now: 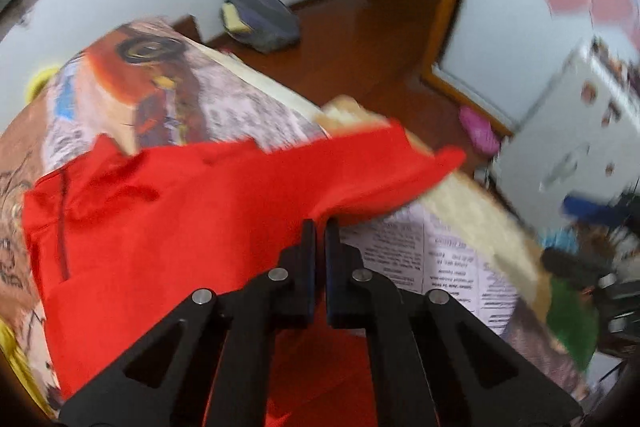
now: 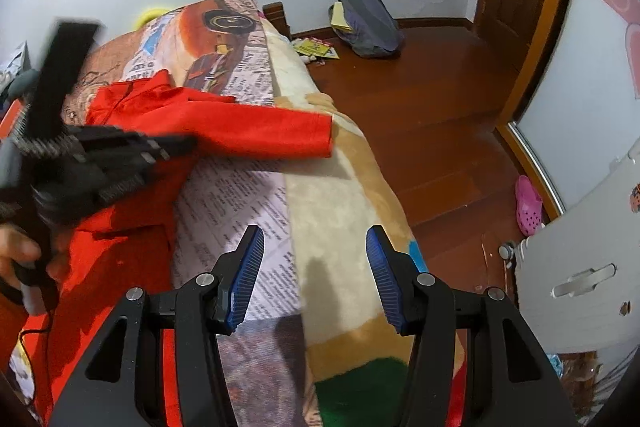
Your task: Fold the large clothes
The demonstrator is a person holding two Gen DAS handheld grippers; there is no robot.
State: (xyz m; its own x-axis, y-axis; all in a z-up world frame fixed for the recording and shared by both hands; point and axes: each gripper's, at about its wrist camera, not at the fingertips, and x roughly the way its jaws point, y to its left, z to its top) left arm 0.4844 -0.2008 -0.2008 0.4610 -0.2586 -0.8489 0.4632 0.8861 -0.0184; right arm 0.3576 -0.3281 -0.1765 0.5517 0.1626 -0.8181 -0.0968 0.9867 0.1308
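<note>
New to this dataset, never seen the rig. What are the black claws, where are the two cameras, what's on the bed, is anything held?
No robot here: a person carries a handheld two-finger clamp in each hand, each with a fisheye camera looking along its fingers.

The left wrist view shows the left gripper, its black jaws nearly closed at the edge of a bright red long-sleeved garment; whether it pinches the cloth is unclear through the blur.

The right wrist view shows the right gripper, its blue-padded fingers wide apart and holding nothing, hovering over the bed.

The garment lies on a newspaper-and-car print bedspread, one sleeve stretched towards the bed's edge.
</note>
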